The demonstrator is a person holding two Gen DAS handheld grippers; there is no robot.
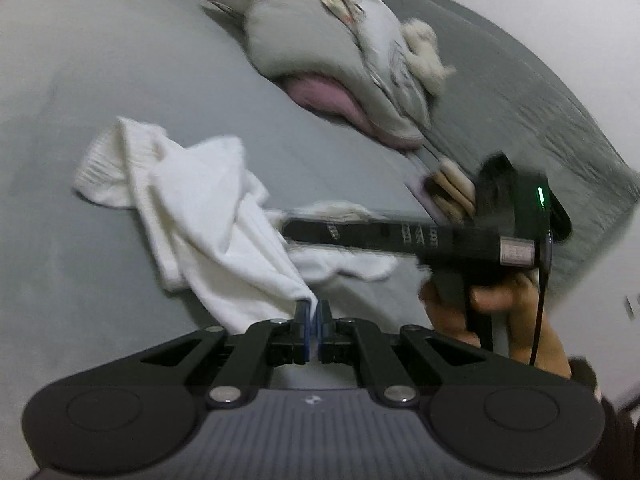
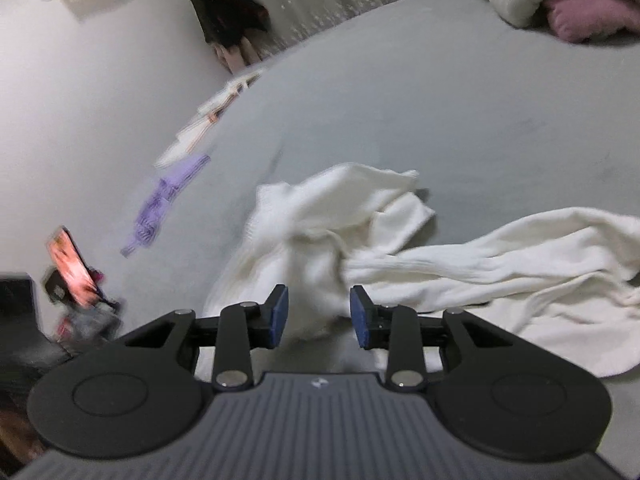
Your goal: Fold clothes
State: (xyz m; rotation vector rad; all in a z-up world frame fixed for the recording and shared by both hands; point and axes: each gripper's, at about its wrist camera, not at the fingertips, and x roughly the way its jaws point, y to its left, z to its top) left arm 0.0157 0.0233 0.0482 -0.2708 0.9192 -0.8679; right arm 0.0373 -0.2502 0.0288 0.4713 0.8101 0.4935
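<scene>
Nearest the left wrist camera, the left gripper (image 1: 313, 312) is pinching a corner of the white garment (image 1: 208, 216) between fingers pressed tightly together. From that corner the white garment is trailing away up and to the left, lying crumpled on the grey bed sheet (image 1: 80, 80). Further right, a hand (image 1: 492, 312) is holding the right gripper's black body, its long arm reaching across over the cloth. Beyond, a grey and pink bundle of bedding (image 1: 320, 40) is sitting on the sheet.

Seen from the right wrist camera, a phone (image 2: 72, 268) is glowing at the far left, and purple cloth (image 2: 160, 204) is lying along the bed's edge. Right gripper (image 2: 319, 316) is hovering with its fingers spread, white cloth lying loosely between them, the pads not pressing it.
</scene>
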